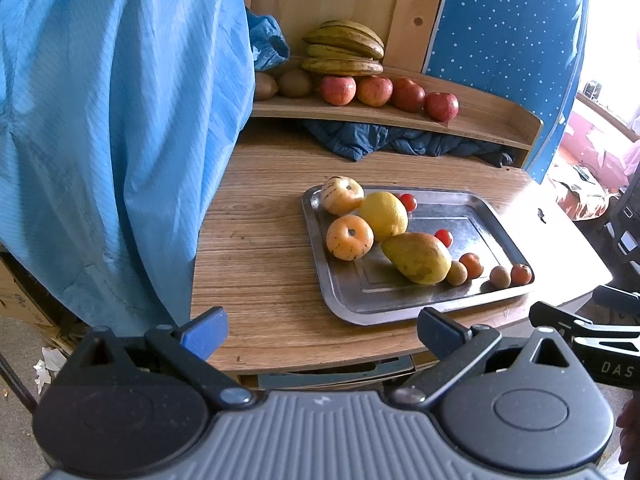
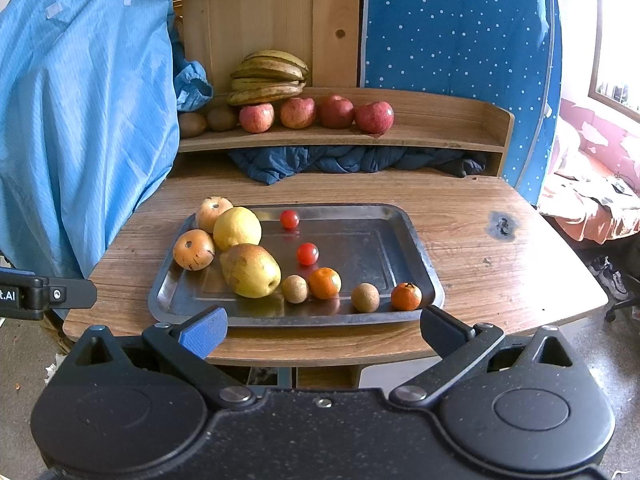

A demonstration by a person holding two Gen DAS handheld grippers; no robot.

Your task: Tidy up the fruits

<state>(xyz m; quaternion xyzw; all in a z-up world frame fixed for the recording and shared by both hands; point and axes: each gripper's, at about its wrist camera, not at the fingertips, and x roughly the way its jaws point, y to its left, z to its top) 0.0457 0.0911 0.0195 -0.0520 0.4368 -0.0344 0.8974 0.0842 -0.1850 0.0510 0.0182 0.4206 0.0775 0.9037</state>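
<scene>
A metal tray (image 2: 416, 240) is sitting near the front edge of the wooden worktop (image 2: 500, 272), its near rim just behind the curved lip. The tray's right half is lying mostly bare, and bare wood is stretching to the right of it as far as a dark scorch mark (image 2: 500, 227). To the left, a hanging blue garment (image 2: 80, 120) is crowding the worktop's edge.

On the tray, two pale orange round fruits (image 2: 193, 249), a lemon (image 2: 237, 228) and a pear (image 2: 250, 270) are bunching at the left end, touching one another. Two cherry tomatoes (image 2: 307, 253) are lying apart mid-tray. Along the near rim, two small brown fruits (image 2: 295, 288) and two mandarins (image 2: 325, 282) are sitting in a row.

Behind, a raised shelf (image 2: 440, 136) is carrying four apples (image 2: 336, 111), two kiwis (image 2: 221, 118) and bananas (image 2: 270, 76), with its right end standing free.

The left tool (image 1: 322, 330) is hovering before the worktop's front edge, fingers spread wide, holding and touching nothing. The right tool (image 2: 323, 328) is hanging just short of the tray's near rim, likewise spread wide and gripping nothing.
</scene>
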